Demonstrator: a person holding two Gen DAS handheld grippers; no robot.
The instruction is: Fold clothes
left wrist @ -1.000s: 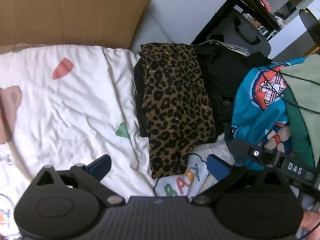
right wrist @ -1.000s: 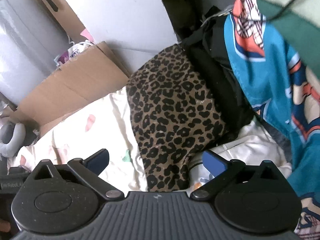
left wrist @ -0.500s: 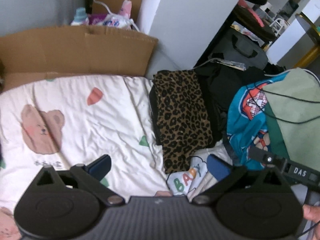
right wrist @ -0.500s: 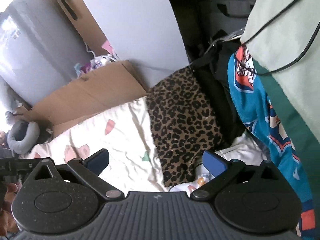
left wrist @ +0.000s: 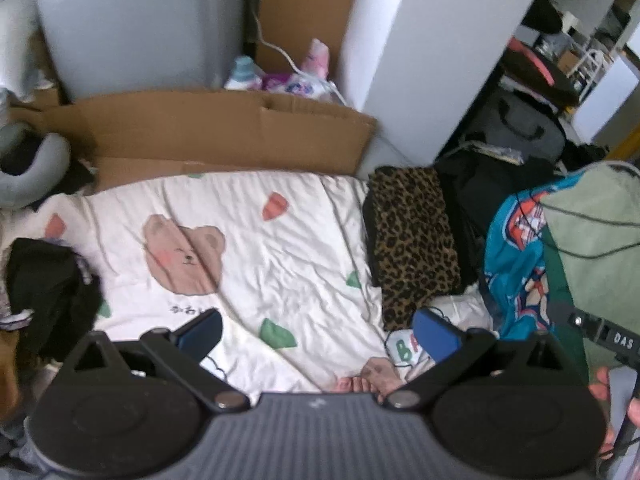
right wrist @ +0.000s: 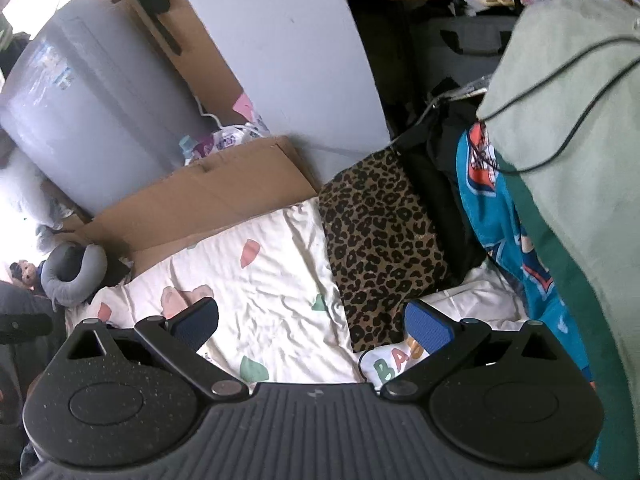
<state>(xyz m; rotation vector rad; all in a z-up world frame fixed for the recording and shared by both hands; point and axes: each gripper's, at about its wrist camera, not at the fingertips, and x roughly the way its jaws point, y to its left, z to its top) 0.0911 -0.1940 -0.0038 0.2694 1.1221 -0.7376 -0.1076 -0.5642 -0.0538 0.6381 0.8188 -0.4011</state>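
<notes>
- Clothes wait in two spots on the white bear-print bed sheet (left wrist: pixel 248 248).
- A folded leopard-print cloth (left wrist: pixel 412 240) lies flat at the right edge of the sheet, on top of a black garment (left wrist: pixel 476 200). I think it is put there to be out of the way, as a done pile.
- A crumpled black piece of clothing (left wrist: pixel 48 288) sits at the left edge of the sheet. It looks not folded yet.
- The middle of the sheet is bare, maybe kept free for folding.
- The left gripper (left wrist: pixel 318 330) is spread wide and holds nothing. It hangs above the near edge of the sheet.
- The right gripper (right wrist: pixel 310 322) is spread wide too, with nothing in it.
- A bright blue cartoon-print cloth (right wrist: pixel 504 220) hangs at the right, with a pale green cloth (right wrist: pixel 576 128) over it.
- A flat brown cardboard sheet (left wrist: pixel 224 132) stands at the far edge.
</notes>
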